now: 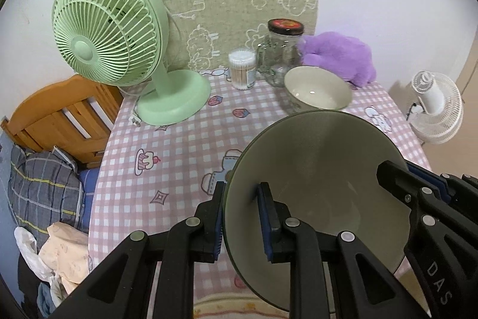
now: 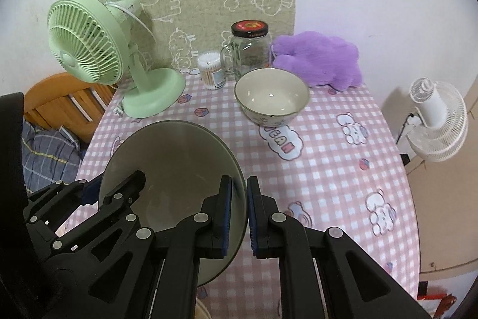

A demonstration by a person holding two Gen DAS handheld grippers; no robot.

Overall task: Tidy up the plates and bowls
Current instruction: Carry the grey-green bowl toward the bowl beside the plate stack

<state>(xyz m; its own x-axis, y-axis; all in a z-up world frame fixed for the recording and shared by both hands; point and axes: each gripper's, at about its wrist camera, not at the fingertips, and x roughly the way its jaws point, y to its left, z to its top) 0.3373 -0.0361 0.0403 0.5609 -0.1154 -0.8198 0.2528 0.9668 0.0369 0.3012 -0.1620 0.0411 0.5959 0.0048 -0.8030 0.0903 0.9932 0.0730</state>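
Large bowl (image 1: 316, 184) held above the worktop (image 1: 167, 145), nearer me than the small bowl (image 1: 318, 91). My left gripper (image 1: 242, 220) pinches its left rim, my right gripper (image 2: 239, 214) its right rim. I judge it glazed: stiff, slippery, breakable, fairly heavy. Rim holds opposite each other seem soundest.

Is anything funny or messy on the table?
Nothing is spilled or broken. The odd part: both tongs, left and right, pinch one big bowl by opposite rims. The small bowl sits upright by the lidded, empty-looking jar.
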